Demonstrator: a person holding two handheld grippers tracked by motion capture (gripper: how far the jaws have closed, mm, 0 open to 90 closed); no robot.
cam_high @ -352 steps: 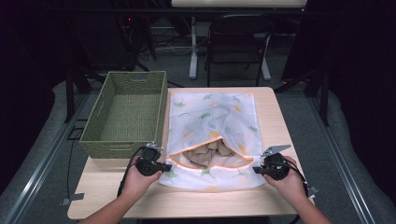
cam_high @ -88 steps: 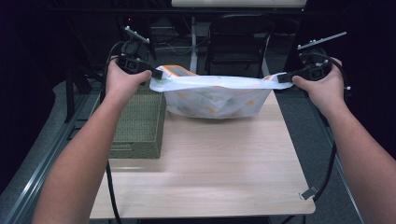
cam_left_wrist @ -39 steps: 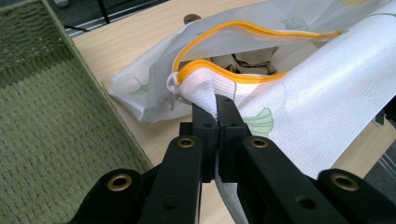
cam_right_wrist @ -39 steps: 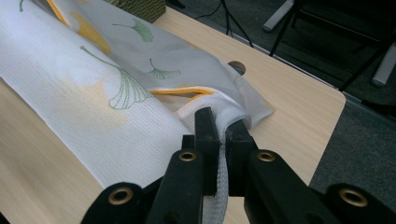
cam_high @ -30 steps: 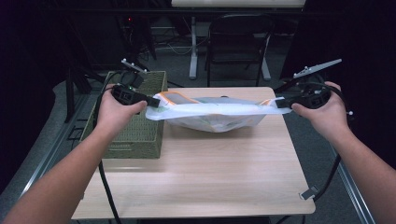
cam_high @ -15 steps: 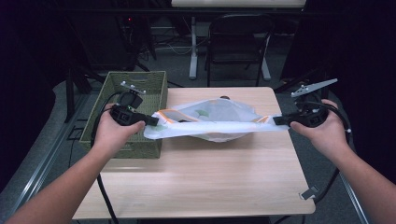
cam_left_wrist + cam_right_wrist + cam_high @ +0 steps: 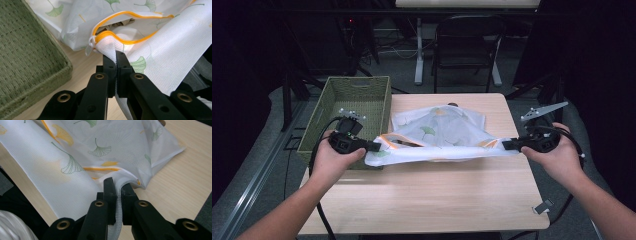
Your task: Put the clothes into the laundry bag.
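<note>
I am bringing the bag (image 7: 439,137) down onto the table (image 7: 432,195) now: a few seconds back I was holding it well up in the air, stretched between both hands, and half a second ago it was hanging just above the wood, whereas now its far part is resting on the top and spreading out flat beside the basket (image 7: 347,117). My left gripper (image 7: 371,146) is clamping the bag's near left corner right at the orange zipper (image 7: 117,40) end, jaws pressed tight on the mesh in the left gripper view. My right gripper (image 7: 508,145) is pinching the near right corner, with fabric bunched between its jaws in the right gripper view. The near edge is pulled taut between the two, lifted a little off the table, and the zipper mouth is gaping with something pale and brownish inside that I cannot make out clearly. Judging by this, the lift and shake is over and the contents are staying inside; I am now in the lay-down stage, and what is left is lowering the near edge and releasing both corners without dragging the bag toward me.
</note>
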